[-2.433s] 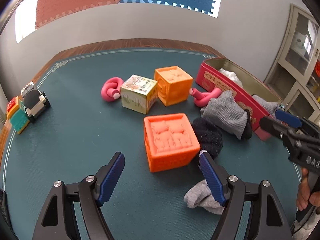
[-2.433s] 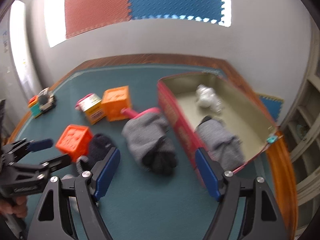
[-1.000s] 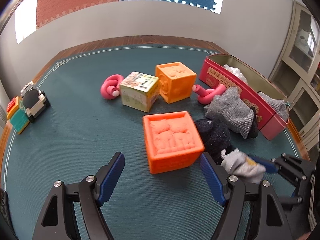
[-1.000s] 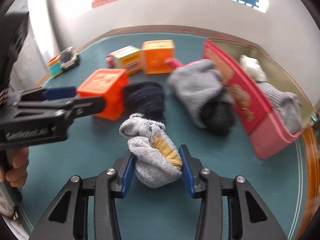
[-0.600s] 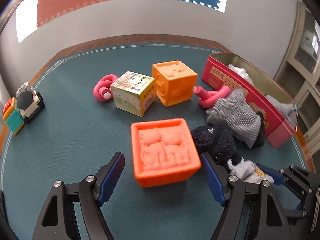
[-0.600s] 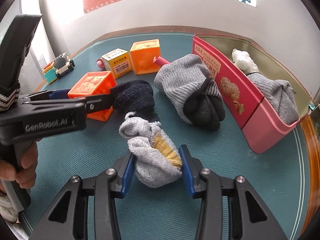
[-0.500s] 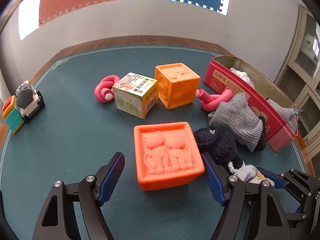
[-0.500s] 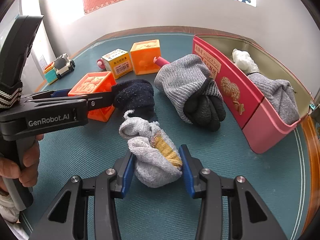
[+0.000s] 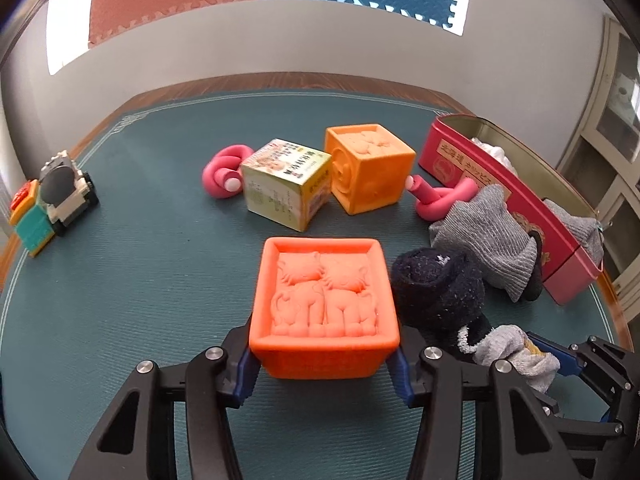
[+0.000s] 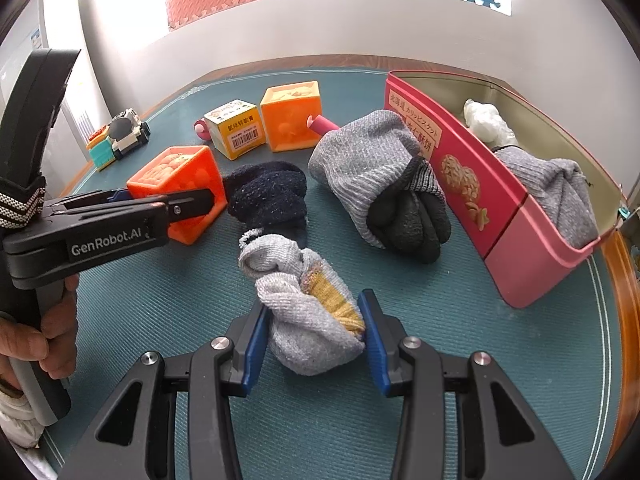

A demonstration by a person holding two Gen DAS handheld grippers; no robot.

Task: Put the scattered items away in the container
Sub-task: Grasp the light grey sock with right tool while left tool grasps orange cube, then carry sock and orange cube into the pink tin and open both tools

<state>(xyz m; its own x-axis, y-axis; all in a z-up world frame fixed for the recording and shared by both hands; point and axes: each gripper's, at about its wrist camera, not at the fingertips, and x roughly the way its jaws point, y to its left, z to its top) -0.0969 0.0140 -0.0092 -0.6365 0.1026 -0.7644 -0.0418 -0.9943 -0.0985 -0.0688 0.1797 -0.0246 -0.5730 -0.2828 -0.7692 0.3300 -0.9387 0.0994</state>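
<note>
My left gripper (image 9: 322,364) is shut on an orange cube with a cat relief (image 9: 325,305); the cube also shows in the right wrist view (image 10: 176,184). My right gripper (image 10: 314,340) is shut on a light grey sock bundle with a yellow patch (image 10: 308,304), low over the mat. The pink tin (image 10: 472,184) lies to the right, open, with a grey sock (image 10: 552,196) and a white wad (image 10: 486,120) inside. A navy sock ball (image 9: 436,292) and a grey-and-black sock bundle (image 10: 380,184) lie between the cube and the tin.
On the green mat lie a second orange cube (image 9: 366,168), a small printed carton (image 9: 286,188), two pink foam twists (image 9: 222,172) (image 9: 440,200) and a toy block car (image 9: 52,200) at the far left. A cabinet (image 9: 604,140) stands behind the tin.
My left gripper has moved forward and closed on the orange cat cube. My right gripper still holds the grey sock bundle and has barely moved.
</note>
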